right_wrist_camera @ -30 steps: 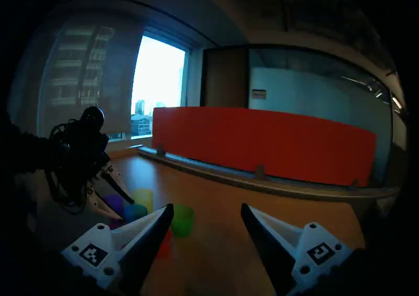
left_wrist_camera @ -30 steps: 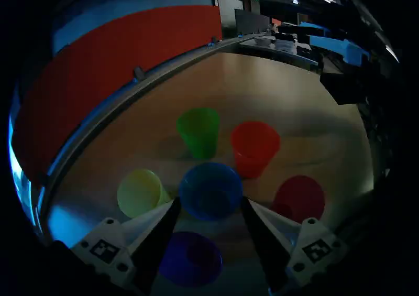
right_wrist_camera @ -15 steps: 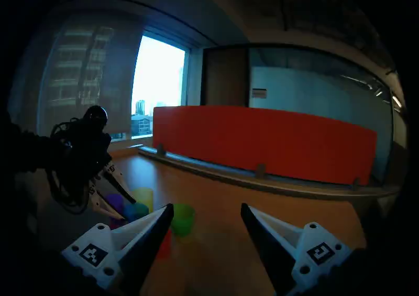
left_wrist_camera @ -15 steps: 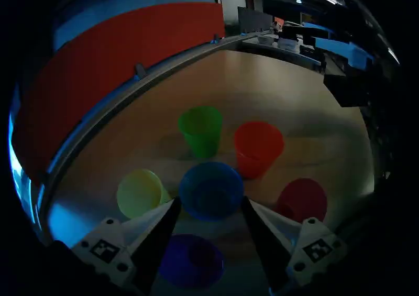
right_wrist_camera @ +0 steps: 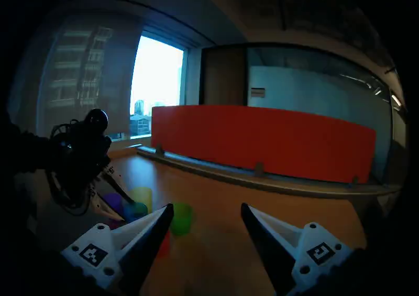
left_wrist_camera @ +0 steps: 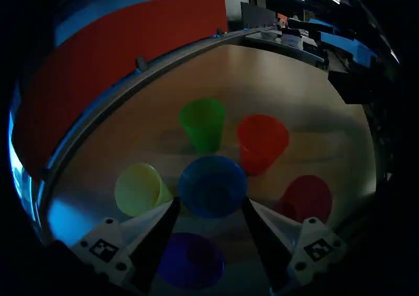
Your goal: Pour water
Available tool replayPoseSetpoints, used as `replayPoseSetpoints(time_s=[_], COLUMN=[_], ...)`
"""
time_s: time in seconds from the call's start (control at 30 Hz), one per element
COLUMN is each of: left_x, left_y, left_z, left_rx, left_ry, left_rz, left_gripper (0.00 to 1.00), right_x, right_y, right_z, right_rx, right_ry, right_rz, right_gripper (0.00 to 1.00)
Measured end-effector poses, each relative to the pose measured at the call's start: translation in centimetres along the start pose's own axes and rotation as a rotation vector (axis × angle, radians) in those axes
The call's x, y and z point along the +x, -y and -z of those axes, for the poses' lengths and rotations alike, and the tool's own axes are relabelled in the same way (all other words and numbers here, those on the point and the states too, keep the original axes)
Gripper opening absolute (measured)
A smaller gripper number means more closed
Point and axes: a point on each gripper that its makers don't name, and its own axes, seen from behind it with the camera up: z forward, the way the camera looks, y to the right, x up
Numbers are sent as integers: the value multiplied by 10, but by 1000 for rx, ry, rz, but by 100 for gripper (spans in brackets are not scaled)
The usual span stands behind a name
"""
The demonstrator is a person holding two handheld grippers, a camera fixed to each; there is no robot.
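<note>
Several plastic cups stand close together on a wooden table (left_wrist_camera: 293,86). In the left gripper view I see a green cup (left_wrist_camera: 202,123), a red cup (left_wrist_camera: 261,143), a yellow cup (left_wrist_camera: 139,189), a blue cup (left_wrist_camera: 212,186), a dark red cup (left_wrist_camera: 306,198) and a purple cup (left_wrist_camera: 190,260). My left gripper (left_wrist_camera: 210,203) is open, and the blue cup sits just ahead between its fingertips. My right gripper (right_wrist_camera: 206,208) is open and empty, held above the table. From there the left gripper (right_wrist_camera: 116,197) is seen over the cups, by the blue cup (right_wrist_camera: 135,210).
A red partition (right_wrist_camera: 262,141) with a metal rail runs along the table's far side. A dark sleeve (right_wrist_camera: 29,157) holds the left gripper. A bright window (right_wrist_camera: 157,94) lies behind. Bare tabletop (right_wrist_camera: 220,254) spreads in front of the right gripper.
The left gripper has edged closer to the blue cup, which looks slightly bigger between the fingertips. The other cups have drifted up and outward. The right gripper has barely moved.
</note>
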Motion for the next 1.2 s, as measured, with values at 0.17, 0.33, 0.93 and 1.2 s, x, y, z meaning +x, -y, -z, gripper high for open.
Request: replayPoseSetpoints(time_s=[0.17,0.33,0.93,1.2], left_x=[0,0,1,1], left_y=[-1,-1,-2,-3], left_z=[-3,-6,-17,-23], left_rx=[-2,-2,-1,-1], left_ry=[9,13,19,19], left_rz=[-1,-3,-7,-7], left_gripper=[86,86,86,86], right_x=[-3,-4,-6,-8], right_y=[1,0,1,0], right_z=[-1,-2,-4,-4], right_rx=[3,4,8,8], right_ry=[5,7,11,14], right_rz=[0,2,1,0], right_gripper=[99,99,99,99])
